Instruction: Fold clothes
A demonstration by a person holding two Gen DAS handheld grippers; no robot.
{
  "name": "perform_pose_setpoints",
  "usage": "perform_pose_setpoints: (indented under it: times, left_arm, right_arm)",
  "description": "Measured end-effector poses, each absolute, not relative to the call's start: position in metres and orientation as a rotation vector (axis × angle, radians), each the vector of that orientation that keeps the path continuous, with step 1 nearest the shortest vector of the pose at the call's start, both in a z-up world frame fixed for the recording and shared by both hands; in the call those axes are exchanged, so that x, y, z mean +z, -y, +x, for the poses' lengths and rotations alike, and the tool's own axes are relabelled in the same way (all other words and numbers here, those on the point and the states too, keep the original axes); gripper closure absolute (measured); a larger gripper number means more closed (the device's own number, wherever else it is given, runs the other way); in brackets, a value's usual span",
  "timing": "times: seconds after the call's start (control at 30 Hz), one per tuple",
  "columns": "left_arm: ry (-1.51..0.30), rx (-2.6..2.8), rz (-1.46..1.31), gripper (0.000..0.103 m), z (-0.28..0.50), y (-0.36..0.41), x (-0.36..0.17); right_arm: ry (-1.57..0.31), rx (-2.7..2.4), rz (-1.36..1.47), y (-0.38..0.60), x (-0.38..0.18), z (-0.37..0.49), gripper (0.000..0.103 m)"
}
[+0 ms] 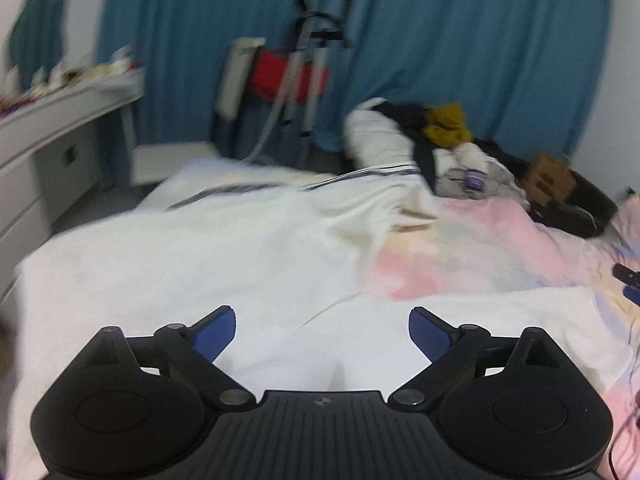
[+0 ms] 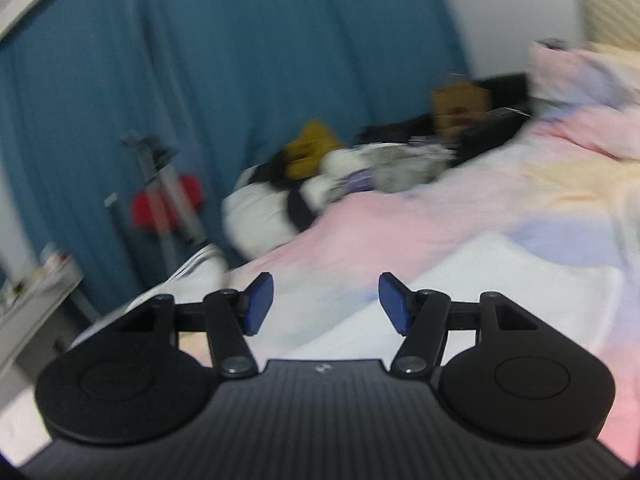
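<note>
A white garment (image 1: 208,256) with a dark striped hem lies spread across the bed, rumpled at its far right side. My left gripper (image 1: 322,330) is open and empty just above its near part. In the right wrist view the same white garment (image 2: 500,280) lies on the pastel pink bedcover (image 2: 400,232). My right gripper (image 2: 326,304) is open and empty, above the cover and the garment's edge. Both views are blurred.
A pile of clothes (image 1: 436,140), white, black and mustard, sits at the bed's far edge; it also shows in the right wrist view (image 2: 320,176). A brown box (image 1: 548,178) and black items lie at the right. A white dresser (image 1: 60,136) stands left. Blue curtains (image 1: 460,40) hang behind.
</note>
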State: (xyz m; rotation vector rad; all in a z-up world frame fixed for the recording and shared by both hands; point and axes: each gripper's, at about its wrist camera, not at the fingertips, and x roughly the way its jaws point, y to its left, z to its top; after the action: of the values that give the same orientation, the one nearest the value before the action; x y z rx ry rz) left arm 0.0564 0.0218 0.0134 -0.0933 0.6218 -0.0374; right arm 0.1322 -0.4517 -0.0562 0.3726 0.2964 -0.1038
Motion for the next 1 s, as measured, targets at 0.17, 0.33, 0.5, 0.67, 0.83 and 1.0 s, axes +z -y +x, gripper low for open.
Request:
perform_pose_setpoints:
  times: [0.17, 0.33, 0.5, 0.67, 0.83, 1.0]
  left_arm:
    - [-0.562, -0.079, 0.063, 0.000, 0.141, 0.040, -0.008]
    - [-0.500, -0.119, 0.219, 0.000, 0.225, 0.102, -0.030]
    - [-0.452, -0.134, 0.392, 0.000, 0.312, 0.162, -0.051]
    - [-0.507, -0.142, 0.488, 0.000, 0.379, 0.207, -0.080]
    - [-0.554, -0.079, 0.624, 0.000, 0.432, 0.248, -0.122]
    - [-0.636, 0.007, 0.656, 0.029, 0.466, 0.250, -0.152]
  right_arm:
    - [-0.342, -0.003, 0.303, 0.423, -0.064, 0.150, 0.041]
    - [-0.385, 0.036, 0.358, 0.418, -0.079, 0.167, 0.019]
    - [-0.427, 0.056, 0.425, 0.415, -0.094, 0.180, 0.019]
    - [-0.445, 0.035, 0.495, 0.427, -0.111, 0.188, 0.019]
    - [-0.484, 0.002, 0.553, 0.439, -0.129, 0.204, 0.019]
    - [-0.496, -0.012, 0.561, 0.444, -0.135, 0.210, 0.019]
